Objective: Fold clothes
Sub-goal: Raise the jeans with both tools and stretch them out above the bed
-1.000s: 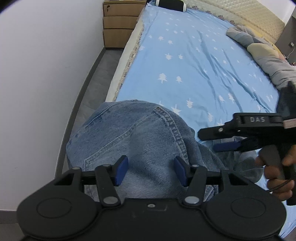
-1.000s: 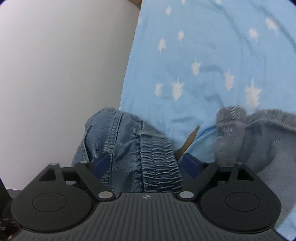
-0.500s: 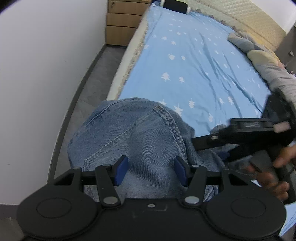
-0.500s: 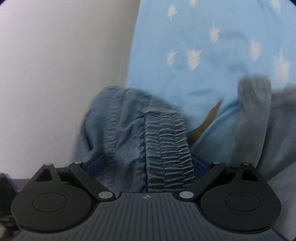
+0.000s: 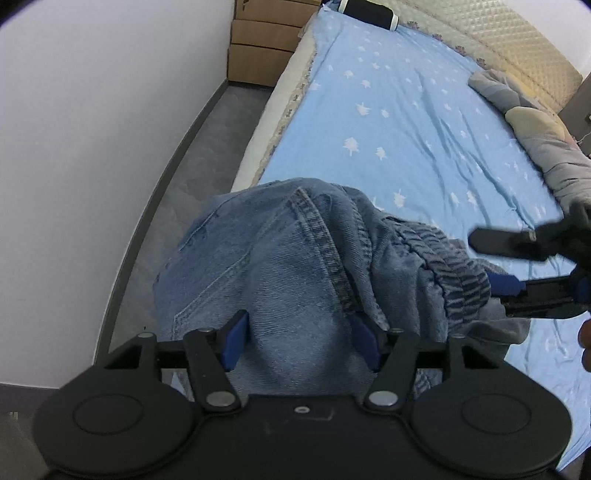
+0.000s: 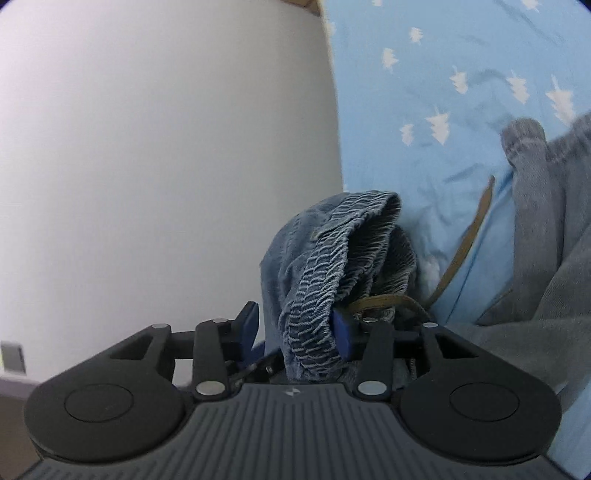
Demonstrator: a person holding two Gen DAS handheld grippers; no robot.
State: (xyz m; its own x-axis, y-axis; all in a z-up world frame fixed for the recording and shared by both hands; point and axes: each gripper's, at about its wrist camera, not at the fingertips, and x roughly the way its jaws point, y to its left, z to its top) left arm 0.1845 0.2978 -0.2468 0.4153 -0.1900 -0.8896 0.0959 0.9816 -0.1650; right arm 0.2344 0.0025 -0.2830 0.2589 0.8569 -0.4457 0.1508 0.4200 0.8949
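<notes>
Bedroom, white wall (image 5: 92,147) on one side, grey floor (image 5: 207,147) between wall and bed.

Bed (image 5: 406,122): light blue sheet with white tree print; landmark for all entries below. Quilted cream headboard (image 5: 517,48) at its far end.

Grey clothing heap (image 5: 546,147): on the bed, along the side away from the wall, toward the headboard. In the right wrist view, more grey fabric (image 6: 554,258) lies on the sheet at the near end; whether it belongs to the same heap cannot be told.

Cardboard boxes (image 5: 262,44): stacked on the floor beside the bed's far corner, against the wall.

Jeans (image 5: 280,273): blue denim, bunched at the bed's near corner on the wall side, raised off the sheet. Elastic waistband (image 6: 332,266) gathered; brown drawstring (image 6: 469,236) trails from it onto the sheet.

Left gripper (image 5: 301,338): at the near corner, blue pads pressed into a wide fold of denim, clamped on the jeans.

Right gripper (image 6: 295,330): just beside the left one, toward the bed's middle, fingers closed on the gathered waistband. Blurred in the left wrist view.

Dark cylindrical object (image 5: 369,11): on the bed's far end, by the headboard; identity unclear.
</notes>
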